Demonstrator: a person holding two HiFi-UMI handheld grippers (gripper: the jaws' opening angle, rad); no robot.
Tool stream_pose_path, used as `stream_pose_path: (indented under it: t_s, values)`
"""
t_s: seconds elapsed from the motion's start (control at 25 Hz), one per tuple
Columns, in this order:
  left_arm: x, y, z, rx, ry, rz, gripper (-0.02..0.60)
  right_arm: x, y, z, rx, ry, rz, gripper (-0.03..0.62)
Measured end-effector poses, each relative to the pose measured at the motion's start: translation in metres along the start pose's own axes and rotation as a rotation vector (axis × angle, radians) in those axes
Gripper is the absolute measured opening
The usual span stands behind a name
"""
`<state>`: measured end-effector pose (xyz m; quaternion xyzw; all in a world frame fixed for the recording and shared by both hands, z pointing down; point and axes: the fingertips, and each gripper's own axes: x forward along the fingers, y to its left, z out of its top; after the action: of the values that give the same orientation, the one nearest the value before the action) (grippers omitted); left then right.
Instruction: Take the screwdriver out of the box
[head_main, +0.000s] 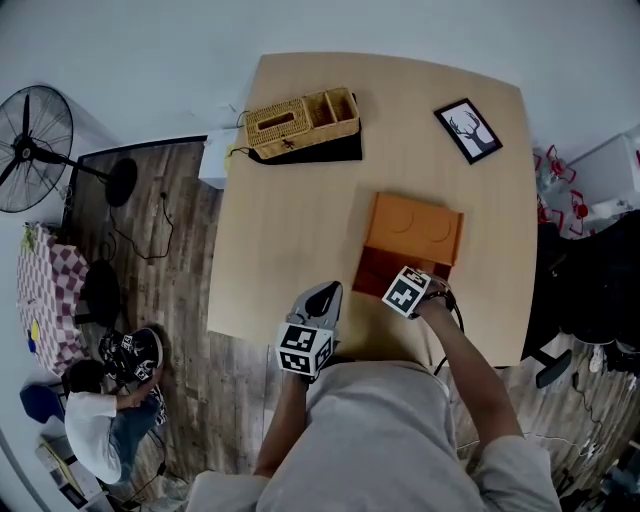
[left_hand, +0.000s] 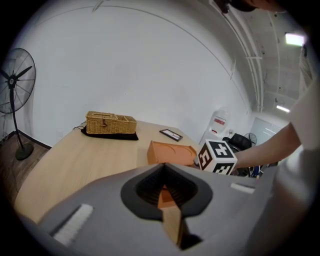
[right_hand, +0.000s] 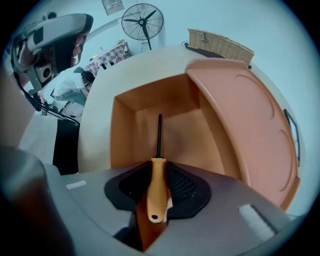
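An orange box (head_main: 375, 268) lies open on the wooden table (head_main: 290, 230), with its lid (head_main: 412, 225) folded back on the far side. Inside it, in the right gripper view, a screwdriver (right_hand: 156, 185) with an orange handle lies with its black shaft pointing away along the box floor (right_hand: 185, 135). My right gripper (right_hand: 159, 170) points steeply down into the box (head_main: 395, 282). The handle sits between its jaws, and the pads do not visibly press on it. My left gripper (head_main: 322, 297) hovers at the table's near edge, left of the box, open with nothing in it (left_hand: 164, 192).
A wicker basket (head_main: 300, 120) on a dark mat stands at the table's far side, and a framed picture (head_main: 468, 130) lies at the far right. A fan (head_main: 35, 148) stands on the floor at left. A person (head_main: 95, 420) sits on the floor below it.
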<state>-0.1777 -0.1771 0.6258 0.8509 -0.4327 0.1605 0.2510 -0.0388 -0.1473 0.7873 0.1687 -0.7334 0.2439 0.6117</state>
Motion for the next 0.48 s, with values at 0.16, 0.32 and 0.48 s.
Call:
stream_pose_path:
  t_s: [0.16, 0.32, 0.48]
  values:
    - [-0.0015, -0.0010, -0.0019, -0.002, -0.001, 0.001, 0.054, 0.0005, -0.0025, 0.0024, -0.002, 0.026, -0.022, 0.083]
    - [-0.0022, -0.0029, -0.0025, -0.002, -0.001, 0.004, 0.054, -0.0009, -0.0045, 0.0018, 0.022, 0.000, -0.004, 0.074]
    - [-0.0052, -0.0045, -0.0032, 0.002, -0.005, 0.015, 0.054, 0.0010, -0.0045, 0.0050, 0.014, -0.014, -0.004, 0.074]
